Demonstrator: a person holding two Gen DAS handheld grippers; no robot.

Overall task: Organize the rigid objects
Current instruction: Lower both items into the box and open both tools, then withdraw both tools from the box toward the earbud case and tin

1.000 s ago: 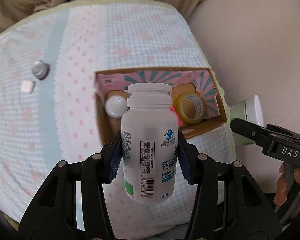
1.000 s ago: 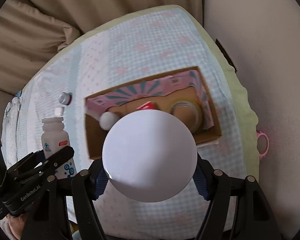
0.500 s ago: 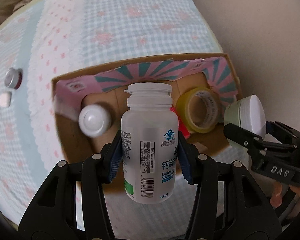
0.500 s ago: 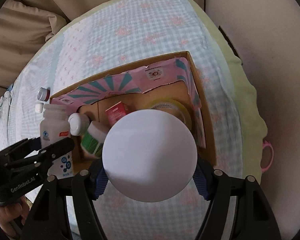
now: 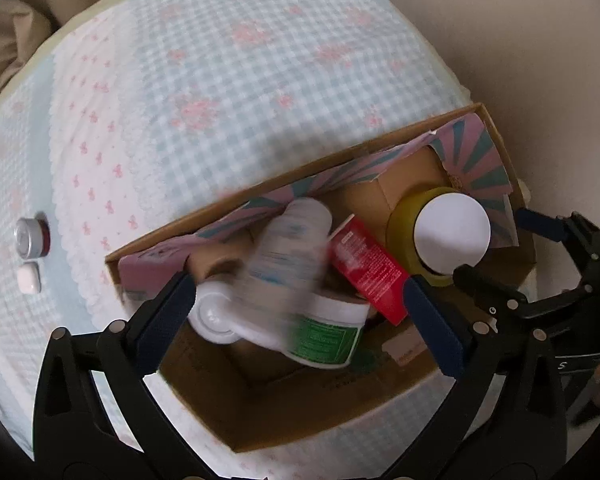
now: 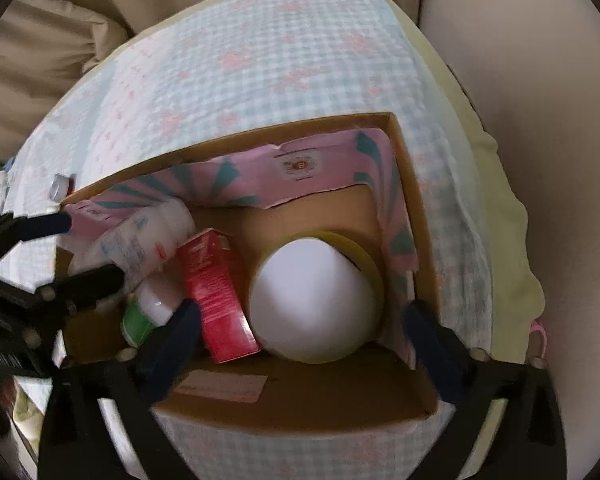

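Release into cardboard box (image 5: 300, 420): best kept low, then lifted straight out, clear of walls. Blurred white bottle (image 5: 284, 256) at 12 o'clock of left gripper (image 5: 296, 312), tumbling among contents; jaws spread wide, empty. White-lidded jar (image 6: 314, 300) on yellow tape roll (image 6: 374, 268), between right gripper (image 6: 300, 348) pads; open, nothing held. Both angled downward.

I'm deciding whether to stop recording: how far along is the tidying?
Mostly done: the cardboard box holds the white bottle, green-labelled tub, red carton, tape roll and white-lidded jar. In hand: nothing; left gripper and right gripper are open. Left: the small vial and white piece on the cloth.
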